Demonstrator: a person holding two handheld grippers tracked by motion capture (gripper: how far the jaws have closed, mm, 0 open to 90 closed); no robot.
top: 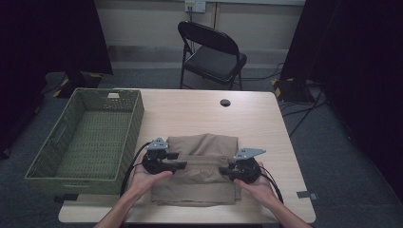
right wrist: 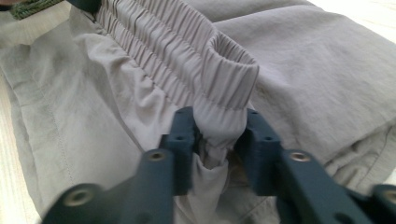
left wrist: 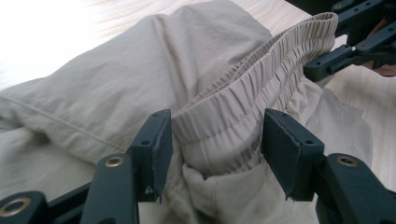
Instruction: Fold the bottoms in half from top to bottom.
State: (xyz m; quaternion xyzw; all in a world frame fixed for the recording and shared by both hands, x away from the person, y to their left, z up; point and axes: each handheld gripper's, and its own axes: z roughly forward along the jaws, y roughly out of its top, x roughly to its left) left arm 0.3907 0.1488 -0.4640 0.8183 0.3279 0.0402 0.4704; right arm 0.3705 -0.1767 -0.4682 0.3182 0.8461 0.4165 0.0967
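Observation:
Folded beige trousers (top: 199, 145) lie on the wooden table (top: 199, 109), their elastic waistband (left wrist: 261, 84) running between my two grippers. My left gripper (left wrist: 215, 140) stands open around the waistband's left end. The cloth sits loosely between its pads, and the right pad's (left wrist: 280, 149) face shows bare. My right gripper (right wrist: 219, 135) is shut on the folded right end of the waistband (right wrist: 224, 88), which narrows between the pads. From above, the left gripper (top: 183, 165) and the right gripper (top: 227, 170) rest low on the trousers, each in a hand.
A green woven basket (top: 47, 156) stands at the table's left, close to the left hand. A cable hole (top: 225, 102) sits near the far edge. A black folding chair (top: 211, 52) stands behind the table. Bare wood lies beyond and to the right of the trousers.

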